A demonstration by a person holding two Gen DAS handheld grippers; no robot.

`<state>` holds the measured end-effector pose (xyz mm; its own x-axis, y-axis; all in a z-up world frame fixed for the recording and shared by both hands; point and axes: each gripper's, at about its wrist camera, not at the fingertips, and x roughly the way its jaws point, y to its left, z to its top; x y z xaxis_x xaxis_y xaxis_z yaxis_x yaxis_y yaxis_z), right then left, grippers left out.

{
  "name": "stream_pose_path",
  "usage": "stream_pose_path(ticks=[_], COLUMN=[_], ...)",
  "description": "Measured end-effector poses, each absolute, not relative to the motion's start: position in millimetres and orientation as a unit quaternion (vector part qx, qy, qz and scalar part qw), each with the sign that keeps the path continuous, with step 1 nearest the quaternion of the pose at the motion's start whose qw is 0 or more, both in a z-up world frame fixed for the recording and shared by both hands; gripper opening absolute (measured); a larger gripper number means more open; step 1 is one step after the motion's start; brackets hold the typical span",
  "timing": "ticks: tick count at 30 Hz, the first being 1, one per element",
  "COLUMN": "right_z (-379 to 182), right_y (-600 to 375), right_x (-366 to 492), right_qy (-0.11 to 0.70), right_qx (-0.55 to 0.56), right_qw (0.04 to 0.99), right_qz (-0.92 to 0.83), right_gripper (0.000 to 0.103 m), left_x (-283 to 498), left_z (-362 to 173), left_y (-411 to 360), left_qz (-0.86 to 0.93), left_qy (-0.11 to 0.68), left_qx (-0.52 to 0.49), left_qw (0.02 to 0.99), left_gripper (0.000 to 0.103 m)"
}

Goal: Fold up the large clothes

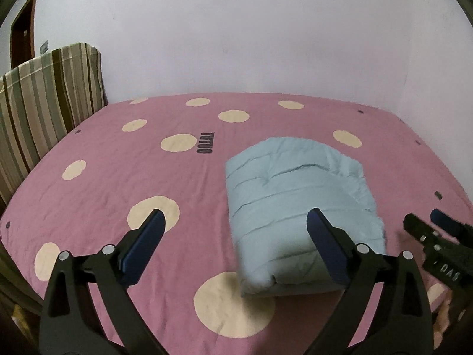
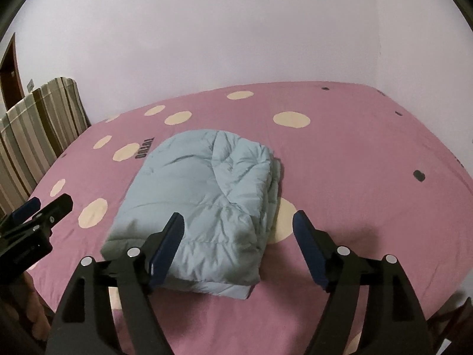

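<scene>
Both grippers, left gripper (image 1: 236,224) & right gripper (image 2: 238,224), jaws spread, empty; folded pale-blue quilted jacket (image 2: 204,195) just ahead btwn them, long axis running away, neither clearly nearer.

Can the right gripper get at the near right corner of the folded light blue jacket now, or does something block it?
Probably yes. The right gripper is open and holds nothing, and the folded light blue jacket lies just ahead on the pink bedcover. Nothing lies between them; the left gripper stays off to the side.

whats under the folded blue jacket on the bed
The folded light blue jacket lies on the pink sheet with cream dots. One cream dot shows partly at its right edge; whatever else lies beneath is covered.
</scene>
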<state>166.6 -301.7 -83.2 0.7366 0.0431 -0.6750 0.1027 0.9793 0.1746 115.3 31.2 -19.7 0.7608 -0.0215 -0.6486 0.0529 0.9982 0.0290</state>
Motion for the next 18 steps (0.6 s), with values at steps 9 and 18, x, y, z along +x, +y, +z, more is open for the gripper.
stream_pose_path(ticks=[9,18], right_z=[-70,-65], right_y=[-292,-289], right_x=[150,145], right_qy=[0.341,0.330], right_qx=[0.093,0.089], right_qw=[0.935,0.940], right_qz=[-0.016,-0.019], right_gripper=[0.080,0.080], left_x=[98,92], left_z=[-7,-5], left_y=[36,34], left_qz=[-0.015,-0.019], left_qy=[0.334,0.333], left_qx=[-0.002,0.002], left_qw=[0.942,0.943], left_gripper=[0.097,0.097])
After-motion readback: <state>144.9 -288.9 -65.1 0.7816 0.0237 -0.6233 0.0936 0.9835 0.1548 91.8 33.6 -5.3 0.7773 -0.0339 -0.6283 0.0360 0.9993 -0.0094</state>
